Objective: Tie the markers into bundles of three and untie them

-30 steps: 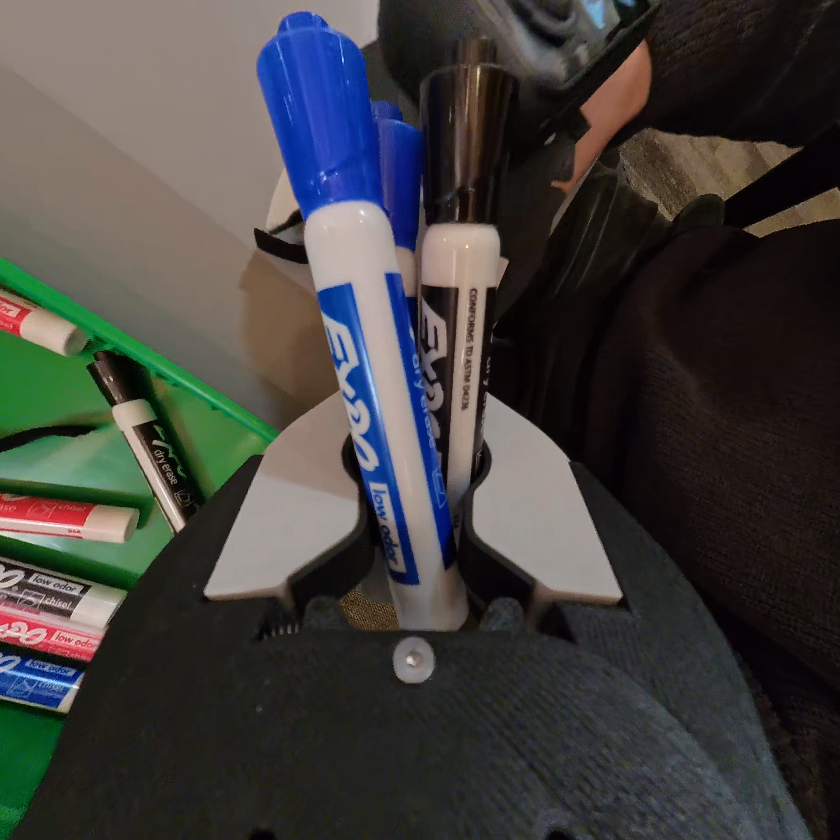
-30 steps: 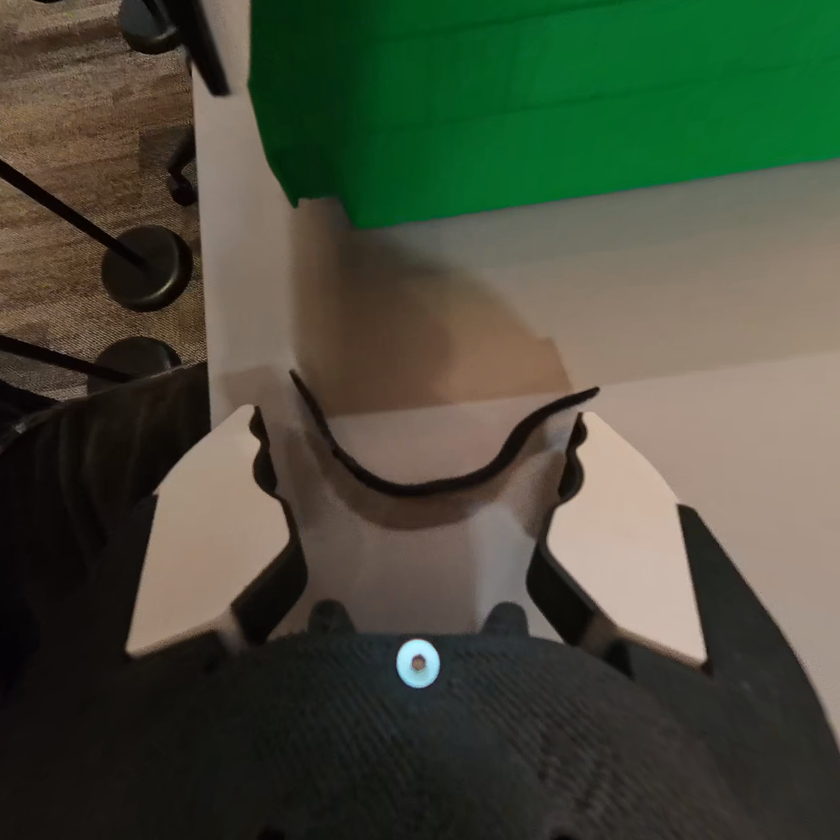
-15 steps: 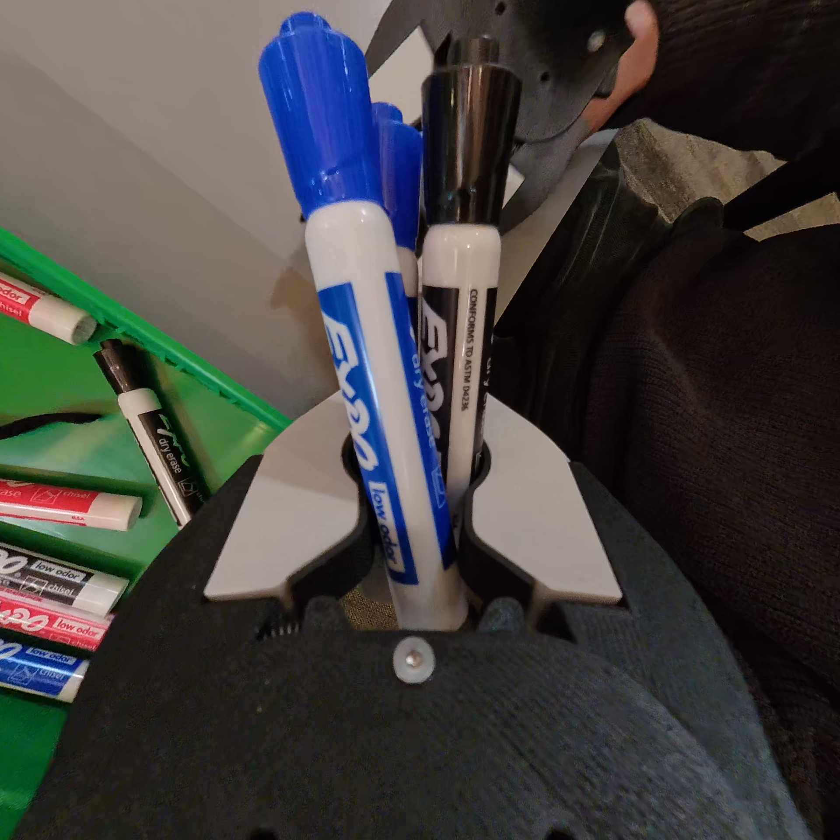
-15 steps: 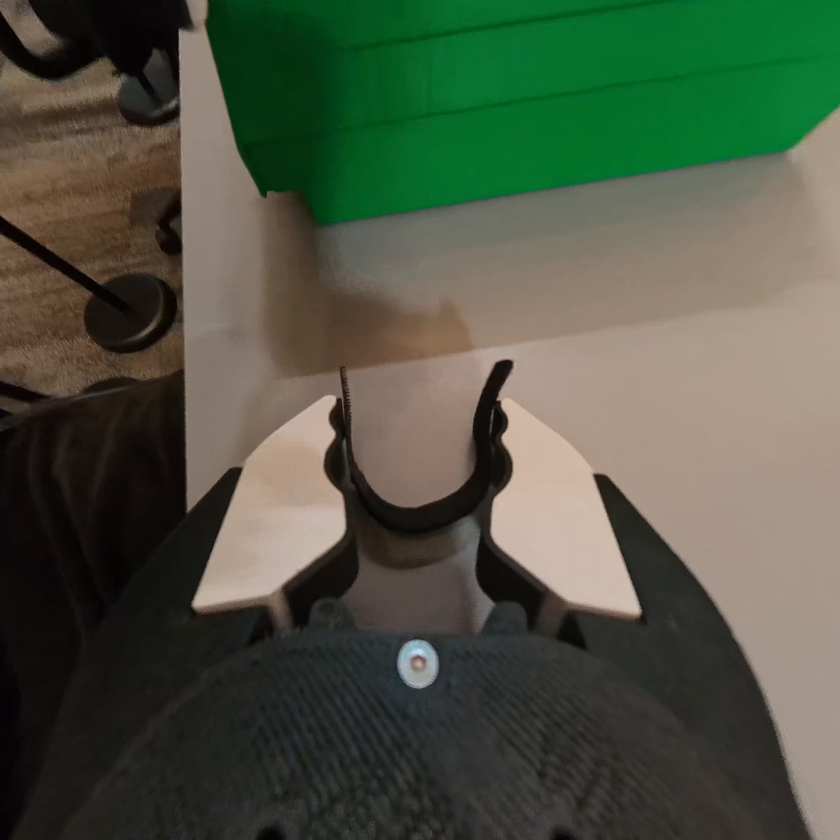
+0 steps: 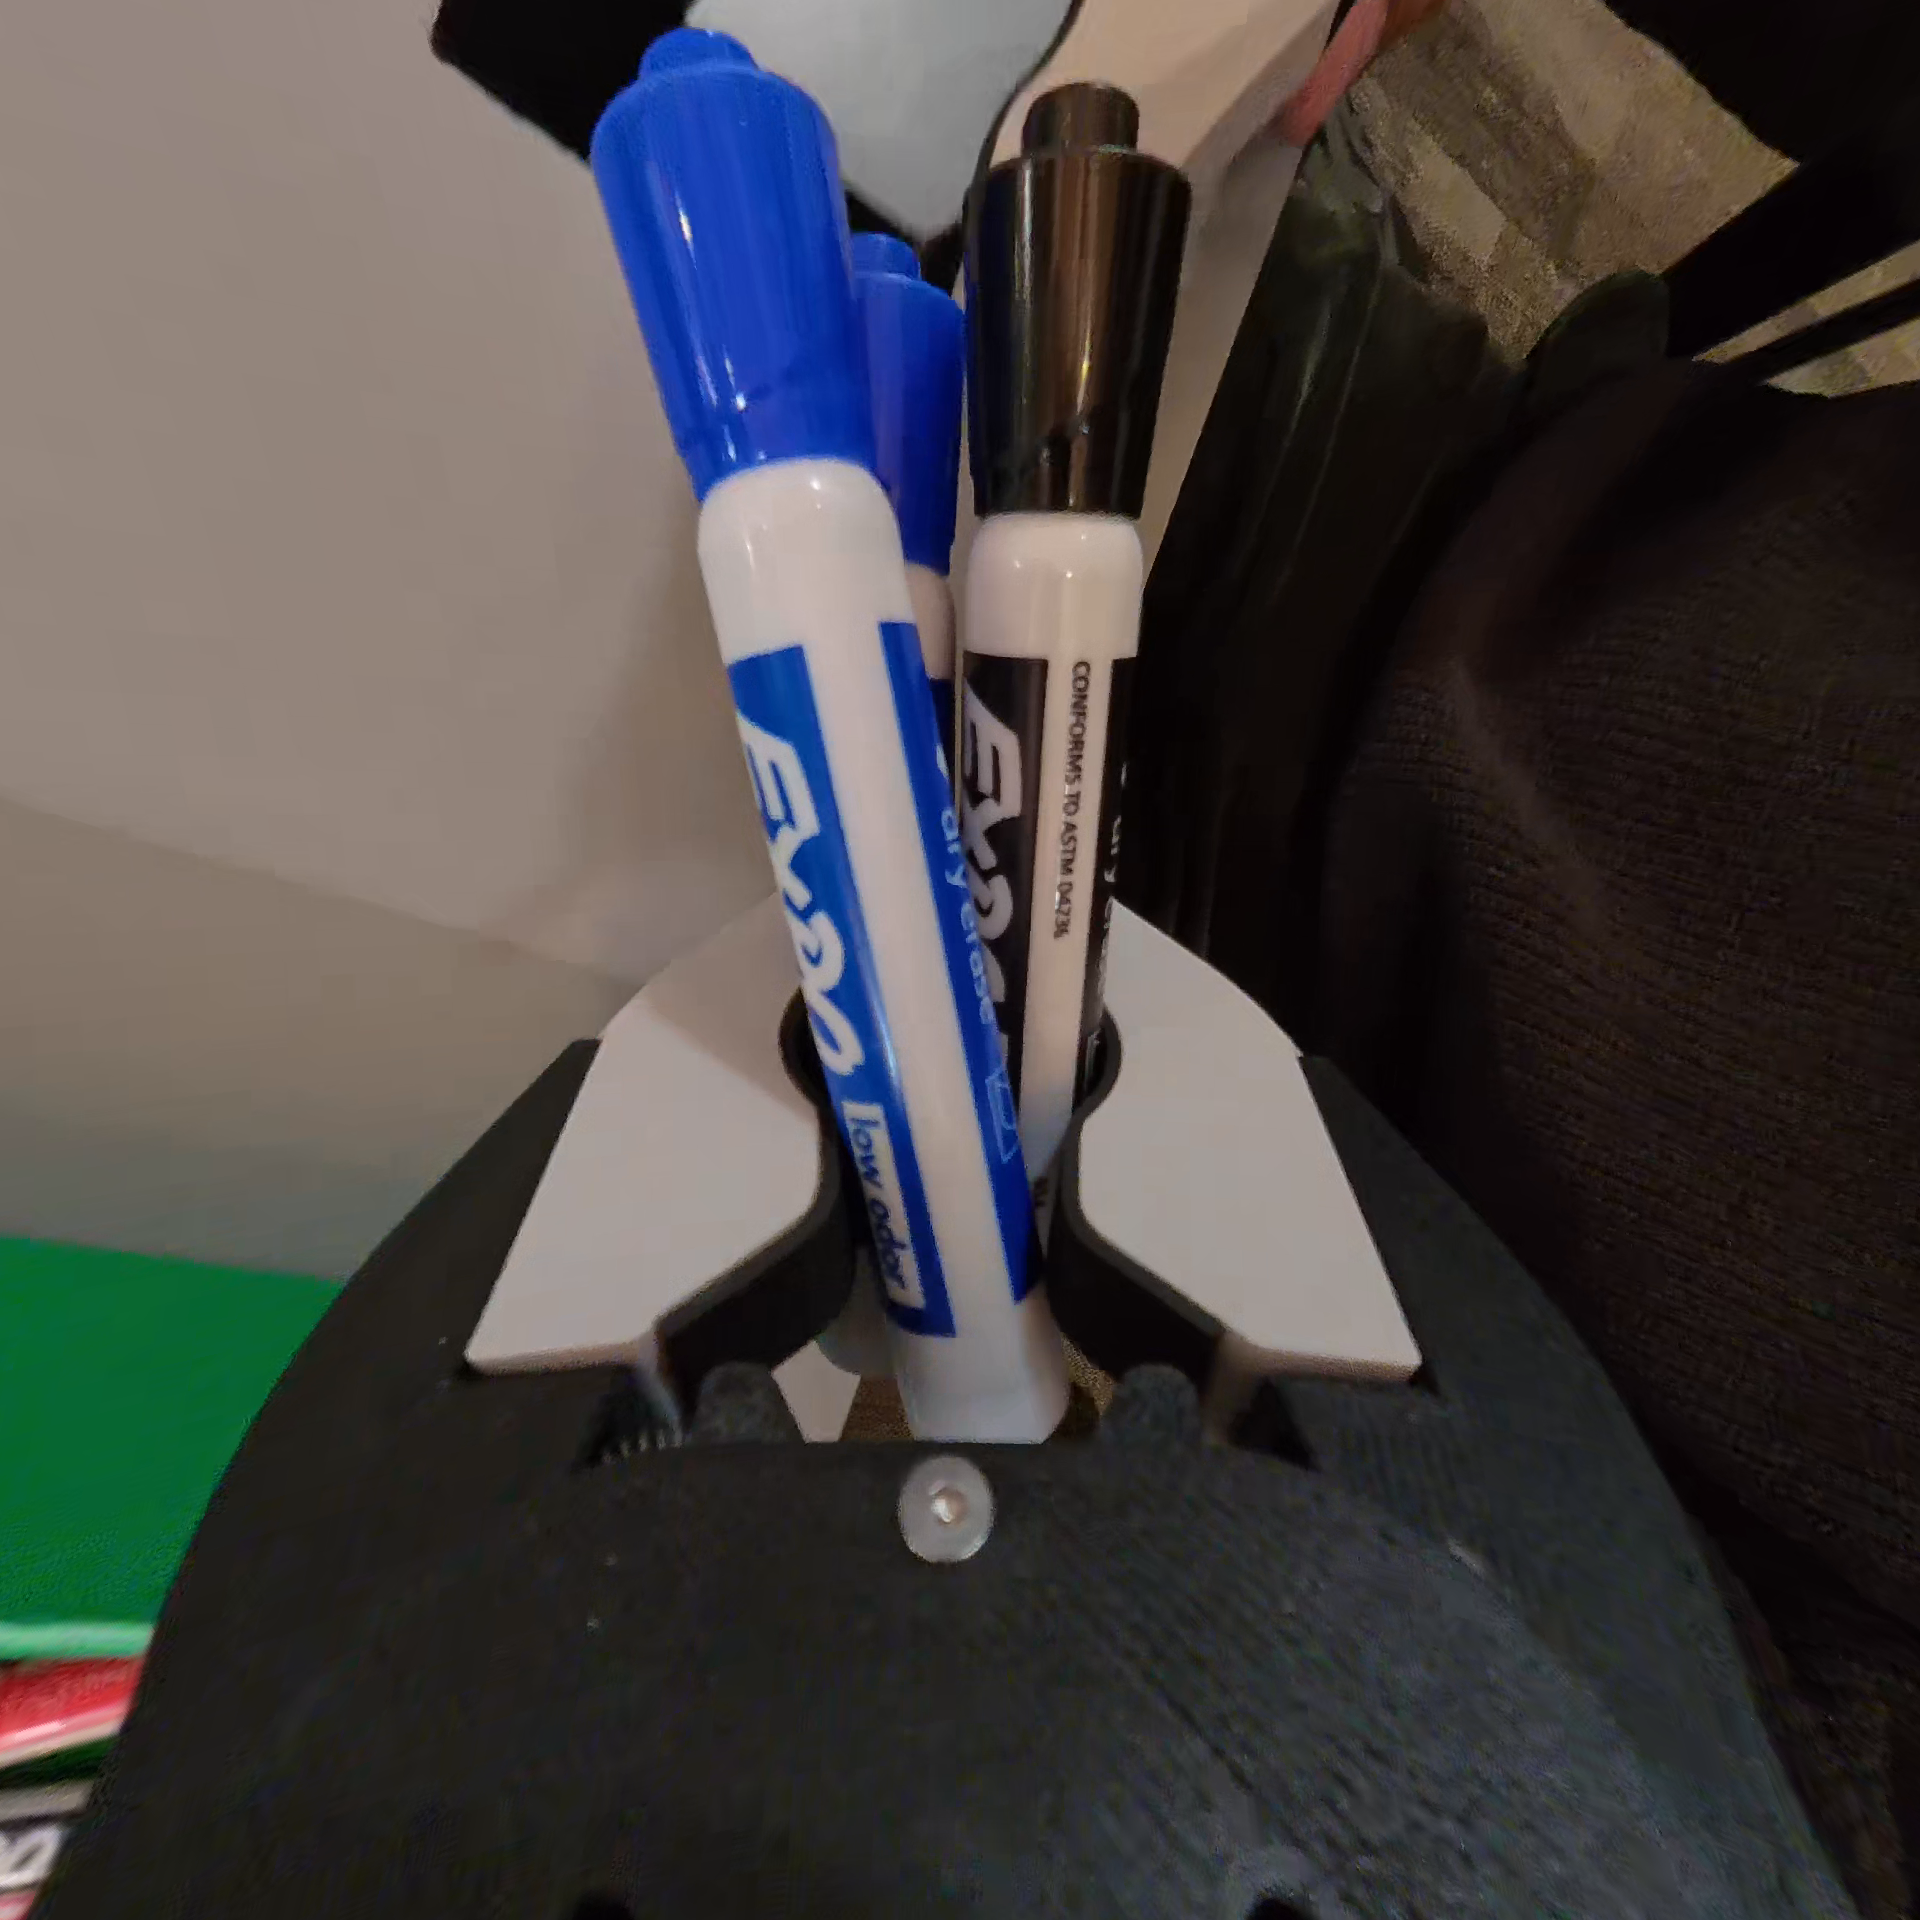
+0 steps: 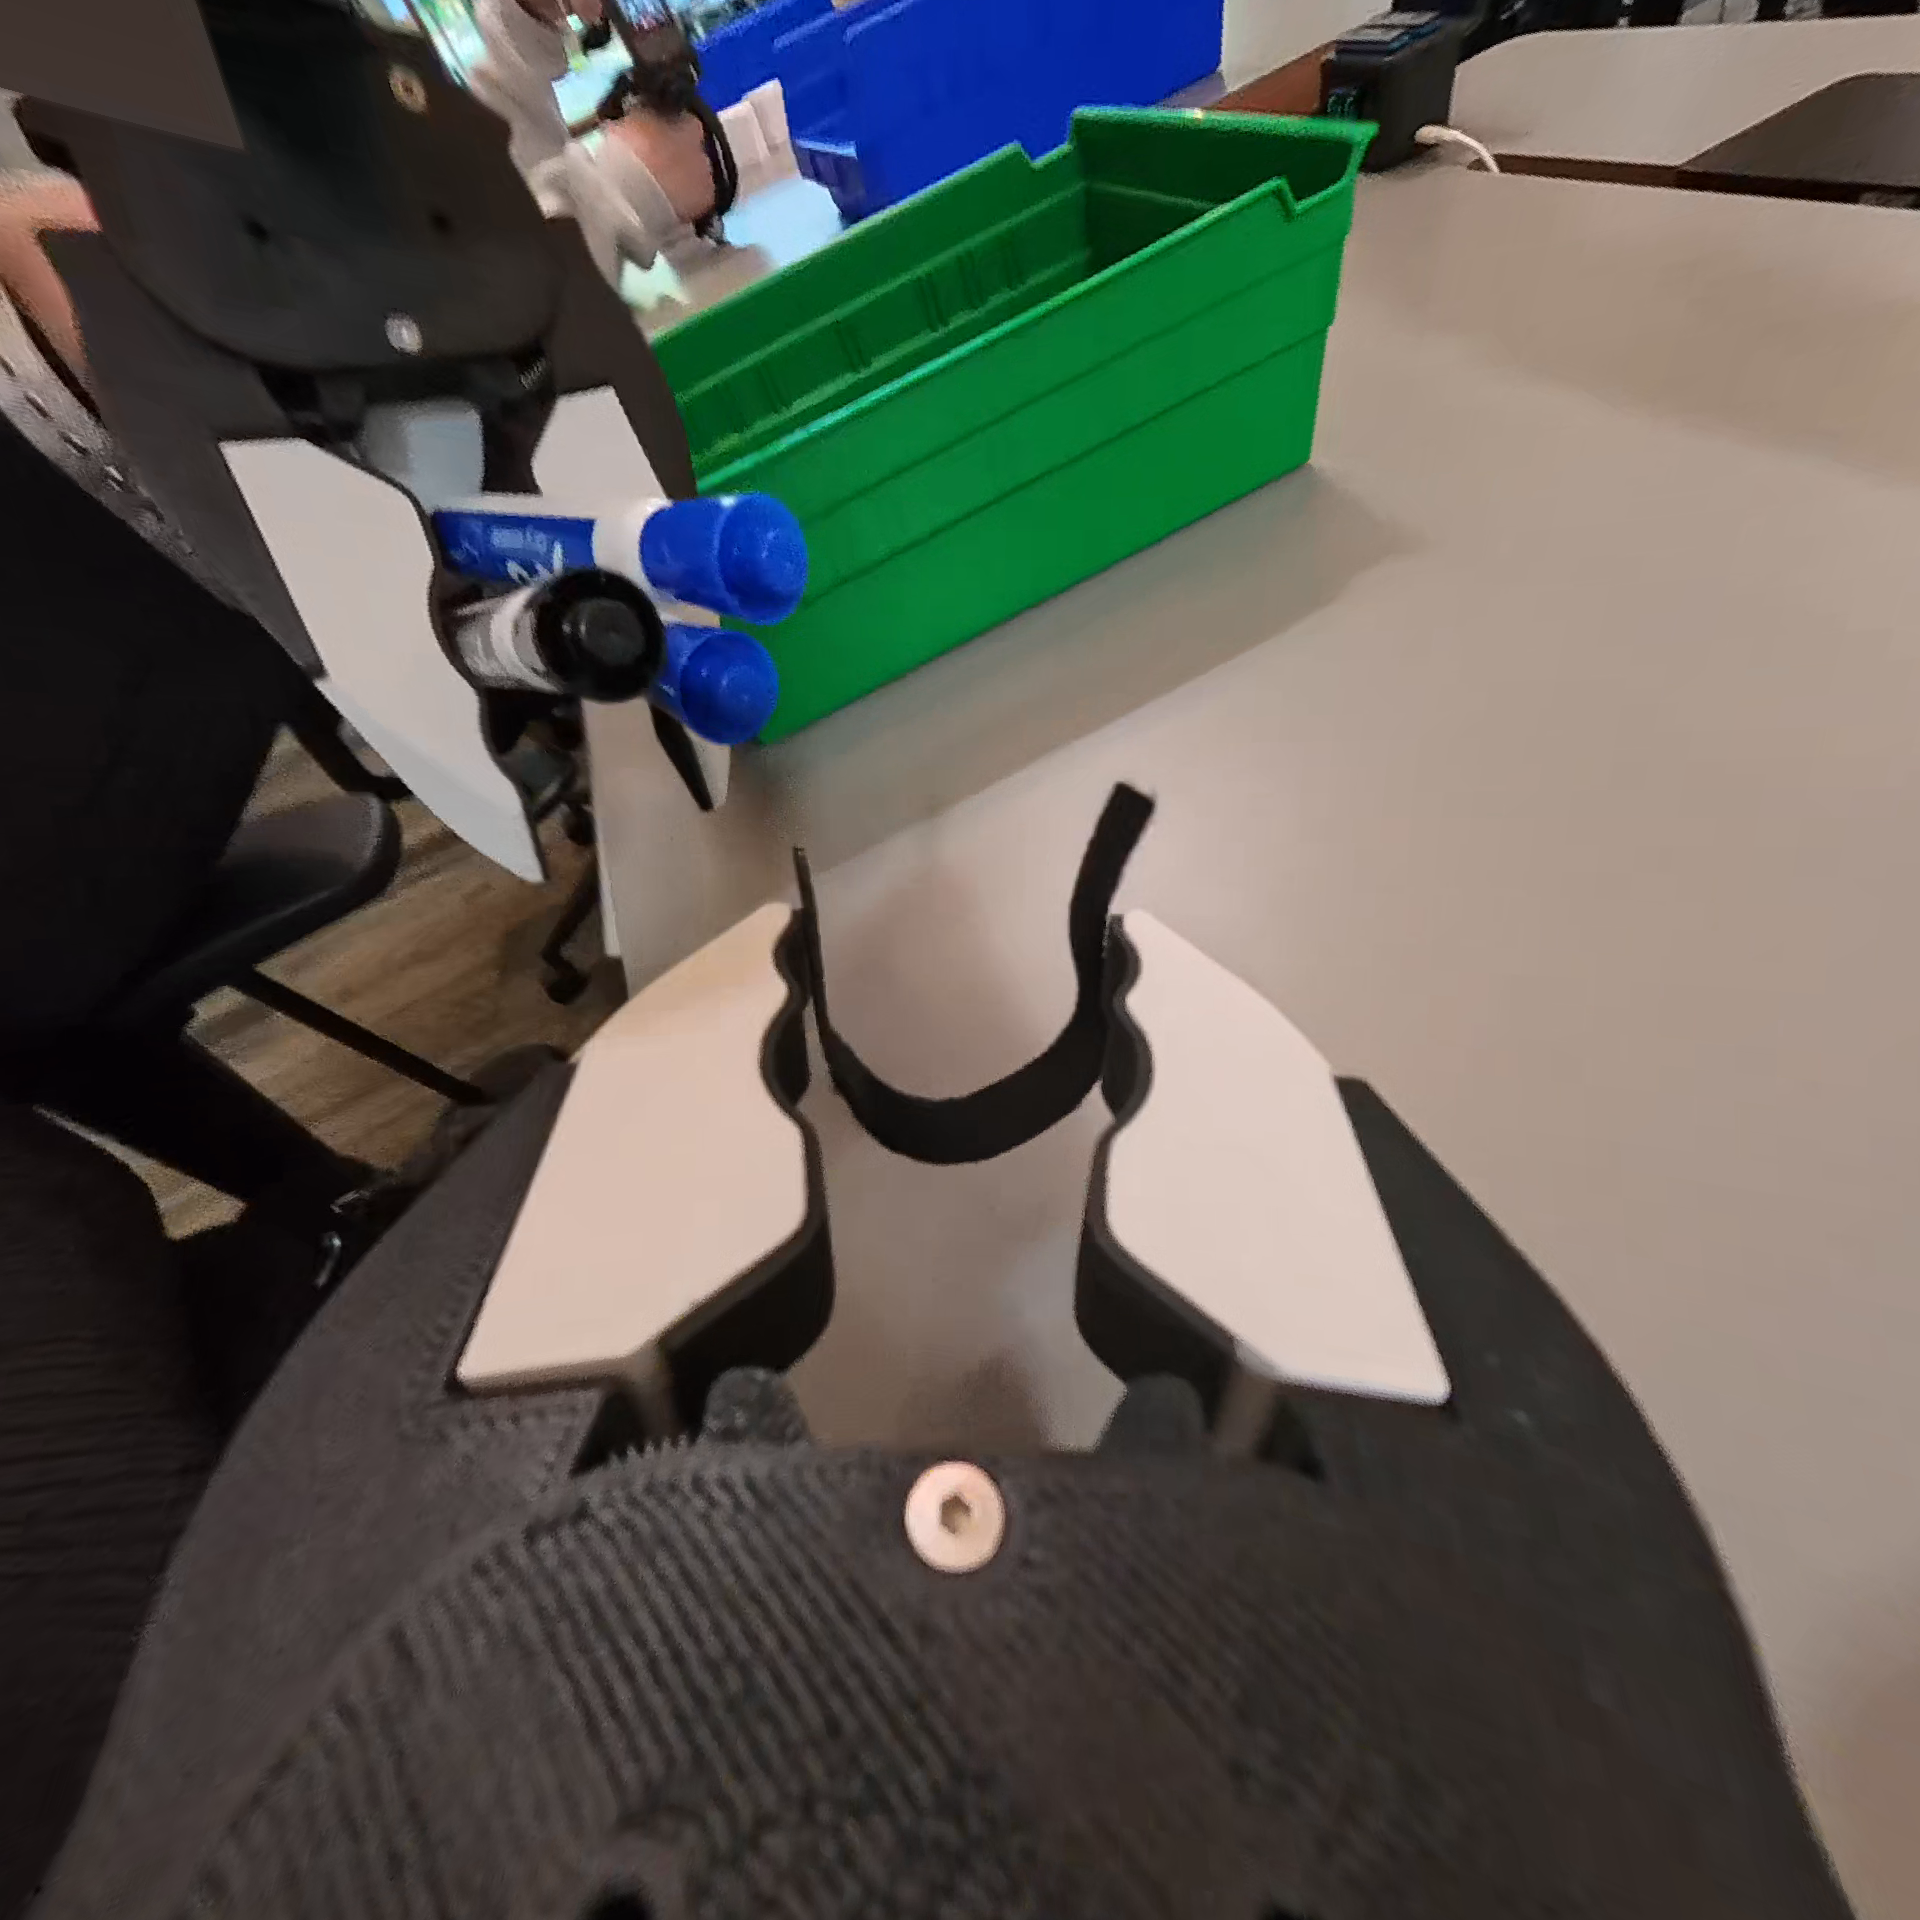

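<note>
The grey desk (image 6: pixel 1558 623) carries one green plastic bin (image 6: pixel 1039 436), which stands near the desk's left edge with its open top showing ribbed inner walls; behind it, farther back, stand several blue bins (image 6: pixel 935 73), too blurred to count. In the left wrist view a green bin corner (image 5: pixel 125 1403) shows at lower left, with a few markers lying below it, cut off by the frame edge. The left claw (image 5: pixel 940 1049) is clamped on a bundle of three dry-erase markers, caps pointing away from the camera: one large blue-capped marker (image 5: pixel 831 831) in front, a second blue-capped marker (image 5: pixel 909 416) half hidden behind it, and one black-capped marker (image 5: pixel 1060 727) on the right. In the right wrist view that bundle juts out sideways, just beside the green bin's near wall. The right claw (image 6: pixel 956 997) is partly closed, pressing from both sides one black strap (image 6: pixel 966 1101), bent into a U with its two ends pointing up and forward over the desk.
</note>
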